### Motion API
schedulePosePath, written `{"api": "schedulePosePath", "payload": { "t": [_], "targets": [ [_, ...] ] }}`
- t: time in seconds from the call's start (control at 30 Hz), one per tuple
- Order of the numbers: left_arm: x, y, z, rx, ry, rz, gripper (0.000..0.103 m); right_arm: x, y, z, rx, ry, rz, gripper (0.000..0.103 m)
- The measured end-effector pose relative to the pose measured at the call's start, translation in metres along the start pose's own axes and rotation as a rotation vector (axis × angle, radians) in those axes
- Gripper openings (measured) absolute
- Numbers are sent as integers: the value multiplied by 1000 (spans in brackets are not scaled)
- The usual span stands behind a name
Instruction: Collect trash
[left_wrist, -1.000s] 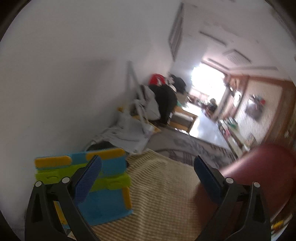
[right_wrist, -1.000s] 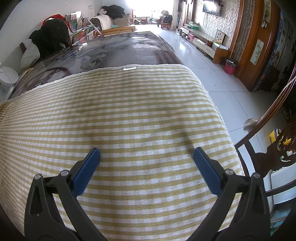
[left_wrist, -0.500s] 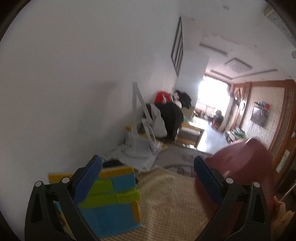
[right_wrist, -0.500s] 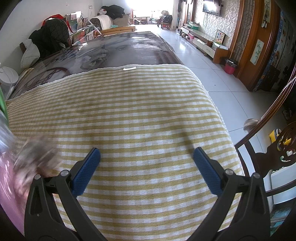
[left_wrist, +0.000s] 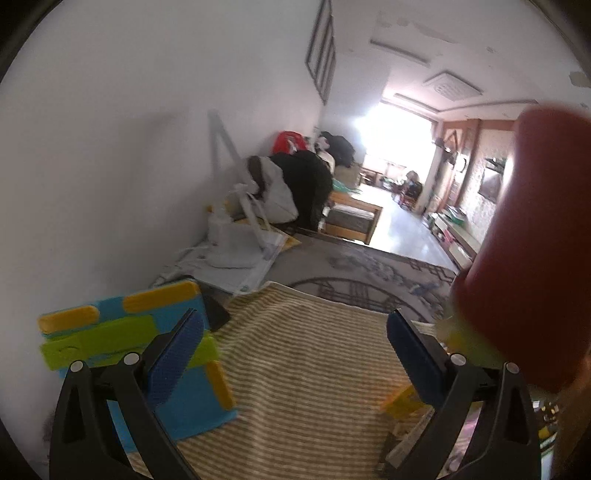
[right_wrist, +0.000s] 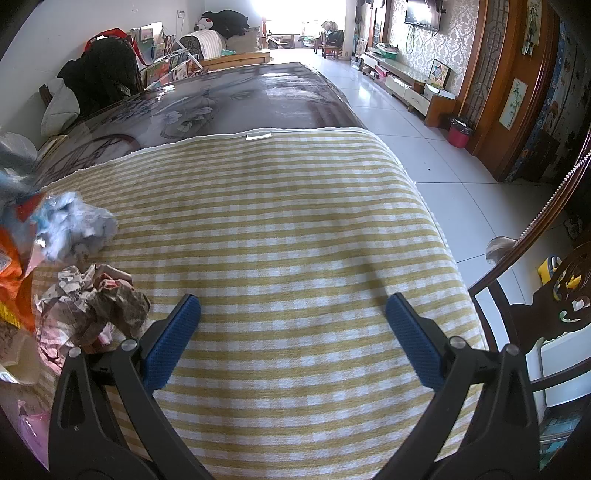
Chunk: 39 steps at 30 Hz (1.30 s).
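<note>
— Tipped out since a second ago: trash now heaped at near left of striped cloth (right_wrist: 295, 229), beside right gripper (right_wrist: 293, 330).
— Counted?
— Two crumpled wads, brown (right_wrist: 92, 306) and pale blue (right_wrist: 75, 225), plus orange wrapper (right_wrist: 14, 280). Both grippers, left gripper (left_wrist: 295, 354) included, spread wide, holding nothing. Collecting yet to start.

Near the left edge of the one yellow-striped cloth (right_wrist: 295, 229) lie two crumpled wads: one pale blue-white tissue wad (right_wrist: 74, 225) and one brown-and-pink paper wad (right_wrist: 92, 306). One orange wrapper (right_wrist: 14, 280) lies beyond them at that edge. One blue, green and yellow block toy (left_wrist: 140, 354) sits at the cloth's left edge. One dark red bin (left_wrist: 532, 258) hangs over the right edge.
</note>
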<state>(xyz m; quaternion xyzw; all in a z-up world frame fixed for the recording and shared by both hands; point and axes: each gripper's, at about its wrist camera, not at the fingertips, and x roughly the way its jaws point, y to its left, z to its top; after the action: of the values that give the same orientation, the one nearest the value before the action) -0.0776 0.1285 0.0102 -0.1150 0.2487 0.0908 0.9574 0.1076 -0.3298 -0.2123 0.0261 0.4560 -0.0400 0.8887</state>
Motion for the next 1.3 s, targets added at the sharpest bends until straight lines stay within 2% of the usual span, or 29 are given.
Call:
{"api": "schedulePosePath", "payload": {
  "t": [0.3, 0.57, 0.8, 1.17, 1.3],
  "targets": [
    [25, -67, -10, 70, 59, -70, 95, 0, 0, 0, 1, 0, -2, 99],
    [42, -122, -28, 79, 127, -60, 95, 0, 0, 0, 1, 0, -2, 99],
    [51, -155, -49, 41, 237, -8, 95, 1, 1, 1, 1, 0, -2, 99],
    [52, -182, -59, 24, 289, 117, 95, 0, 1, 1, 1, 0, -3, 99],
    [50, -196, -62, 73, 284, 189, 95, 1, 2, 1, 1, 0, -3, 99]
  ]
}}
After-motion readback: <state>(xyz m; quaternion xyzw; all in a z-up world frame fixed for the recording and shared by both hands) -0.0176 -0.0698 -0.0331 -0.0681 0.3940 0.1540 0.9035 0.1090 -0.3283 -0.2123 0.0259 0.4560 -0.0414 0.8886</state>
